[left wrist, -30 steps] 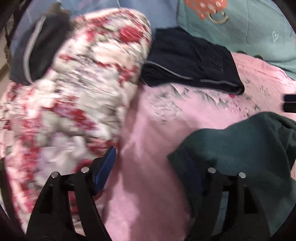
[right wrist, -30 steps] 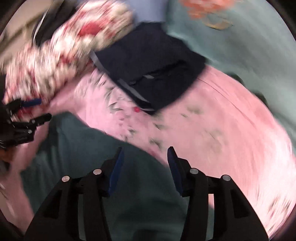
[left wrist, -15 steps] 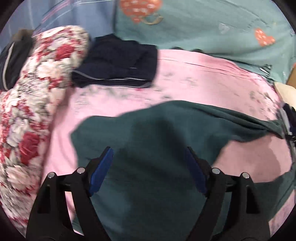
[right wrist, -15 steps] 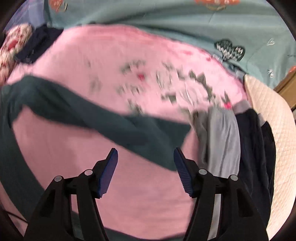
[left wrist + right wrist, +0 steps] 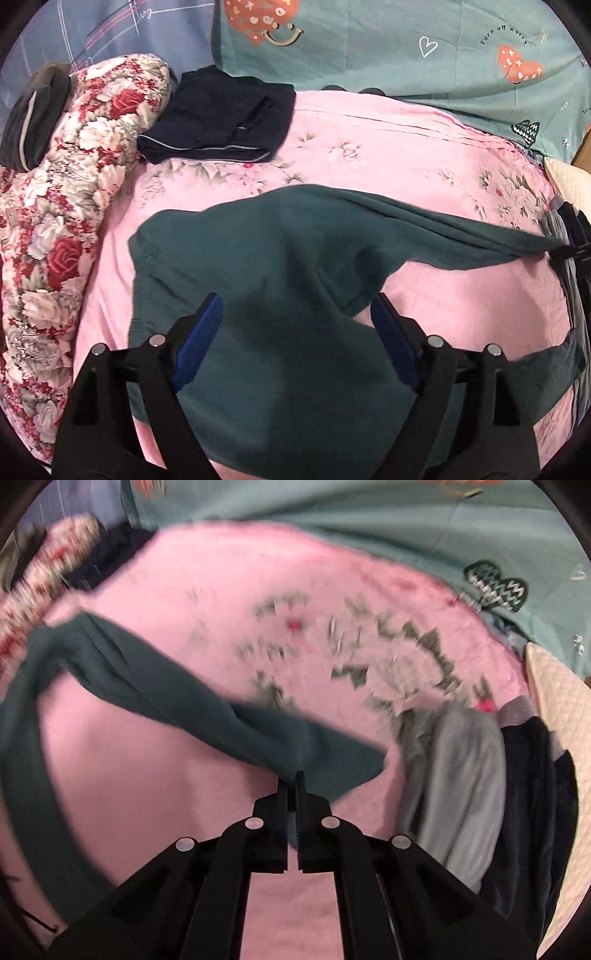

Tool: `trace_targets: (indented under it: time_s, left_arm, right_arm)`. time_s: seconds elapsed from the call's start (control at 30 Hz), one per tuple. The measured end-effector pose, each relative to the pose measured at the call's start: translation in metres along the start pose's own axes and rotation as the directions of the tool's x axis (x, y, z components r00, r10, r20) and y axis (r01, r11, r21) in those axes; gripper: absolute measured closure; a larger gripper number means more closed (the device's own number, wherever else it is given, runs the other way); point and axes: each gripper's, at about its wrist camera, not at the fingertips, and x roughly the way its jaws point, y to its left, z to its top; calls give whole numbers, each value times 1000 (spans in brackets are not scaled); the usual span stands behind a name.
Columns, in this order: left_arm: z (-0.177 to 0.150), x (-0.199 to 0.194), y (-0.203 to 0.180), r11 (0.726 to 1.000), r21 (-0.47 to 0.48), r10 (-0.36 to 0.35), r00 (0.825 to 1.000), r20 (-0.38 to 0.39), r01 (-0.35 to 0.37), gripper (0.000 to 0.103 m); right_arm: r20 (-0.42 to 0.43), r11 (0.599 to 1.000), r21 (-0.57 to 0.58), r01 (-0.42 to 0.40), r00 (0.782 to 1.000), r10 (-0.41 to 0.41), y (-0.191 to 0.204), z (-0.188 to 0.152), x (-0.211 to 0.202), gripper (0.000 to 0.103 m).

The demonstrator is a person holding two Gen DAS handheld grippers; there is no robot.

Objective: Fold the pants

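On pink bedspread [image 5: 424,155], right gripper [image 5: 295,779] pinching green pants [image 5: 177,698]

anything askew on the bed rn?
The green pants aren't flat: one leg is bunched into a rope-like strip running to the right gripper, shut on its end; the other trails off separately. The left gripper hangs open over the body, gripping nothing. The folded navy pants look tidy.
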Motion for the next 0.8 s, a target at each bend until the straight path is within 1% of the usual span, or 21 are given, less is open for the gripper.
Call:
trace_targets:
  time_s: [0.07,0.13,0.17,0.23,0.3,0.33,0.37,0.4,0.43,0.47,0.5,0.53,0.57,0.6,0.63,0.67,0.73,0.77,0.8]
  left_arm:
    - [1,-1,5,1000,-10,10,1000,2,-10,18]
    - [1,1,9,1000,-27,15,1000,-1,-15,18]
    - [2,2,11,999,-40,16,1000,-3,-17,18]
    - [2,4,14,998,-63,17,1000,-7,-18,18]
    - [2,4,15,997,-77,20,1000,-2,-20,18]
    - [2,5,15,997,-79,27,1000,0,-27,18]
    - [1,7,15,996,-80,38,999,-6,-38,18]
    - [2,9,15,996,-82,39,999,-13,-39,18]
    - [2,11,15,996,-82,35,999,-16,-36,17]
    - [3,12,14,996,-79,30,999,-17,-31,17]
    - [4,14,14,997,-74,25,1000,-14,-26,16]
    - [6,17,14,998,-67,18,1000,-10,-19,15]
    - [9,22,14,998,-64,15,1000,-7,-16,15]
    - [12,29,16,998,-62,13,1000,-13,-13,15]
    - [14,35,17,998,-64,8,1000,-23,-9,15]
    - [18,45,21,997,-73,-13,999,-42,10,15]
    - [24,63,32,994,-103,-33,996,-83,24,15]
    - [26,68,38,993,-117,-38,995,-89,28,15]
    - [28,74,44,990,-134,-46,994,-94,33,15]
  right_arm:
    - [60,1000,15,-22,998,21,-3,9,-36,100]
    - [89,999,30,-24,996,21,-10,21,-58,100]
    - [92,998,57,-28,996,23,-17,31,-64,100]
    - [80,993,117,-11,997,1,-34,47,-60,100]
    - [32,978,202,51,998,-59,-58,66,-35,100]
    - [-10,970,234,69,998,-68,-69,74,-13,100]
    - [-47,963,252,93,995,-83,-77,77,5,95]
    - [-89,947,282,152,987,-132,-86,79,27,87]
    - [-115,932,296,209,977,-182,-92,80,40,68]
    - [-138,912,298,281,958,-250,-95,80,52,64]
    - [-138,897,306,319,947,-290,-95,79,57,64]
    - [-113,898,326,294,956,-271,-89,77,54,64]
    - [-87,910,339,239,971,-222,-81,74,51,64]
    - [-61,929,339,148,989,-135,-67,71,47,64]
    - [-63,944,321,70,997,-52,-50,70,46,64]
    - [-73,953,301,20,997,2,-36,68,46,64]
    - [-75,964,244,-101,990,122,-1,69,47,64]
    - [-71,959,222,-177,978,197,19,70,48,64]
    - [-65,942,223,-249,961,270,34,72,50,64]
